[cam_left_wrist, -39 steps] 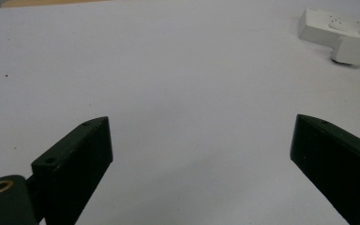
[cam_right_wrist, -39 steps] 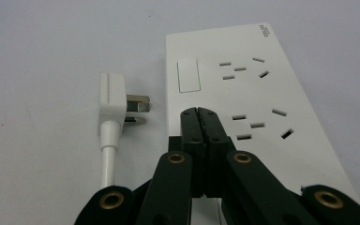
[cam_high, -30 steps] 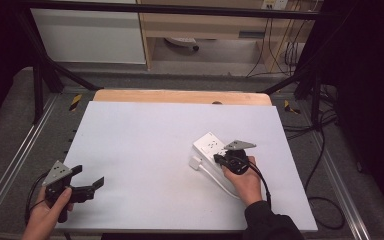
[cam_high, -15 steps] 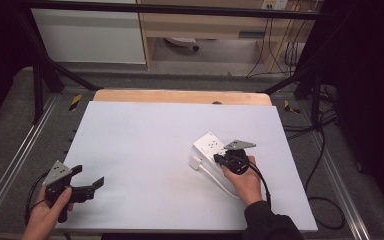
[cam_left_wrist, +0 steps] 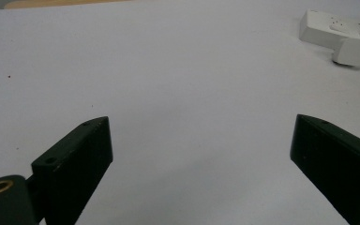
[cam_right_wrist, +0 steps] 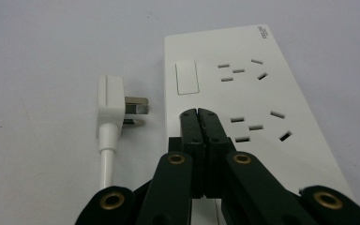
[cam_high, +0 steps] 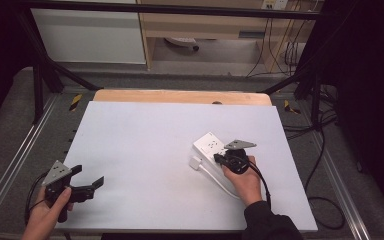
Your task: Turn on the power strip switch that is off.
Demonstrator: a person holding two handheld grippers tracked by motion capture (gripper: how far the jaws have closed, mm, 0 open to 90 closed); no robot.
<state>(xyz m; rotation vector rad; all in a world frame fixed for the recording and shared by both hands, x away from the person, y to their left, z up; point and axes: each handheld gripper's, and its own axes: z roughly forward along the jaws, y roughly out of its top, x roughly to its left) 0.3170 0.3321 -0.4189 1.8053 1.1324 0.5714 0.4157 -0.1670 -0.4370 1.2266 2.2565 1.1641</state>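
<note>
I am holding the right gripper (cam_right_wrist: 200, 112) with its jaws pressed fully together and nothing between them; the closed tips are resting over the near part of the white power strip (cam_right_wrist: 243, 98), just short of its switch, though I cannot tell whether they are touching its face. The strip is lying flat on the white table (cam_high: 145, 145), right of centre, beside my right hand (cam_high: 242, 180). Just left of it, the white plug (cam_right_wrist: 111, 105) is lying on its side, prongs pointing at the strip's edge, close but apart, its cord (cam_right_wrist: 106, 166) trailing back toward me.

I am judging the strip to be rigid, light, smooth plastic, likely to slide under a sideways push; it is wanting a hold across its long edges. The plug is small, hard and slippery; its flat body sides are offering the best purchase, not the limp cord.

Farther off, near the left front corner, my left gripper (cam_high: 87, 182) is hovering with jaws spread wide, empty.
</note>
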